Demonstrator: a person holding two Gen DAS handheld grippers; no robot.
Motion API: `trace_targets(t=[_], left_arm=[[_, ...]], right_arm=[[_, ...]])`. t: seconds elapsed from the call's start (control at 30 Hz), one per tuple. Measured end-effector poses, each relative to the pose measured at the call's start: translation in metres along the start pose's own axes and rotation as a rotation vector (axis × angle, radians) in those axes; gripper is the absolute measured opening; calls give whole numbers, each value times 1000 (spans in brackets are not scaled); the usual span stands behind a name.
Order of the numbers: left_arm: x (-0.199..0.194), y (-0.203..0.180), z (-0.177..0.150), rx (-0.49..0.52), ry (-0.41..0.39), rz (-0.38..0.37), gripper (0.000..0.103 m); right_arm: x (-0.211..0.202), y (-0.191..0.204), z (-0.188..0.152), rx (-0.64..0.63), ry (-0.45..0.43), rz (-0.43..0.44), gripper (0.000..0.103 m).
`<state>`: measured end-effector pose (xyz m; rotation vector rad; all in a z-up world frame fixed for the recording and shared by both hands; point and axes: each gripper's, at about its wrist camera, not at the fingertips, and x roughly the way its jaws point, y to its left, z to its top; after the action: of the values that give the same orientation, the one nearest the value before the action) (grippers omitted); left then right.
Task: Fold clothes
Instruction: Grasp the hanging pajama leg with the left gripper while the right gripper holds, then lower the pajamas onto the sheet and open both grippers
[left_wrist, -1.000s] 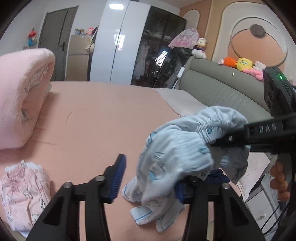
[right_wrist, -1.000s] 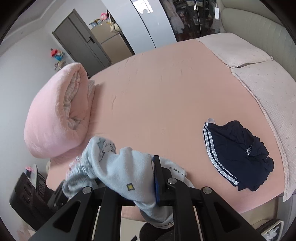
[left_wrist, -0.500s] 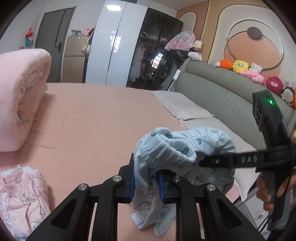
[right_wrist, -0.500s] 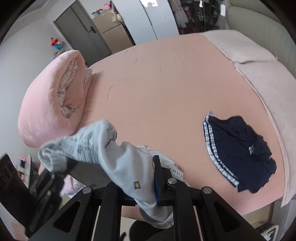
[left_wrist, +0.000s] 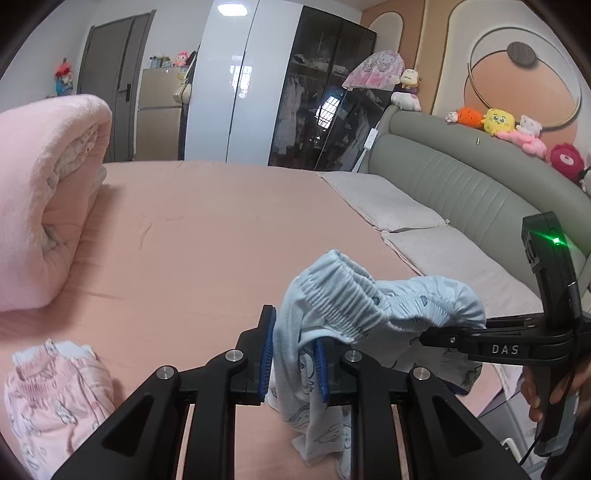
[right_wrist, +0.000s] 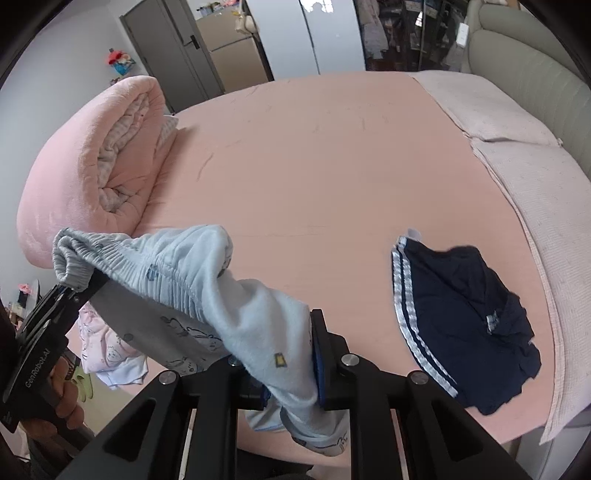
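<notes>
Light blue printed pants (left_wrist: 347, 310) hang in the air over the near edge of the pink bed (left_wrist: 207, 236), held by both grippers at the elastic waistband. My left gripper (left_wrist: 293, 354) is shut on one end of the waistband. My right gripper (right_wrist: 291, 365) is shut on the other end; it shows from the side in the left wrist view (left_wrist: 436, 334). The pants (right_wrist: 192, 280) stretch between the two grippers, and the legs droop below. The left gripper also shows in the right wrist view (right_wrist: 74, 288).
Pink printed pants (left_wrist: 51, 391) lie at the bed's near left edge. Dark navy shorts (right_wrist: 469, 328) with white stripes lie to the right. A rolled pink quilt (left_wrist: 44, 192) lies on the left. Pillows (left_wrist: 384, 203) and a grey headboard (left_wrist: 461, 177) are at the right.
My left gripper was open a second ago and has shut on the waistband. Both grippers have moved apart, and the waistband is stretched out wider between them.
</notes>
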<state>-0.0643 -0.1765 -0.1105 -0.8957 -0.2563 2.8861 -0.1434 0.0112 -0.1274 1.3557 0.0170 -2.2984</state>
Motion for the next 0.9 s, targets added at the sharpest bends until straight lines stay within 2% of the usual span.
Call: trace_targets(t=[0.1, 0.2, 0.27, 0.4, 0.67, 0.83, 0.9], left_arm=[[-1, 0, 4, 26, -22, 2, 17], [-4, -3, 10, 38, -58, 57, 16], [-7, -1, 16, 23, -72, 40, 15], [-14, 2, 24, 0, -92, 17, 14], [-49, -3, 38, 68, -164, 16, 13], [-53, 3, 37, 83, -160, 59, 13], [-55, 6, 37, 82, -155, 55, 13]], right_arm=[[-9, 10, 3, -39, -60, 6, 16], [-25, 19, 8, -85, -102, 26, 16], [-35, 25, 11, -114, -129, 16, 16], [-47, 35, 17, -174, -175, -63, 15], [-94, 47, 22, -203, -270, -60, 14], [-97, 50, 19, -213, -260, -99, 15], [-93, 45, 14, -181, -228, -73, 15]])
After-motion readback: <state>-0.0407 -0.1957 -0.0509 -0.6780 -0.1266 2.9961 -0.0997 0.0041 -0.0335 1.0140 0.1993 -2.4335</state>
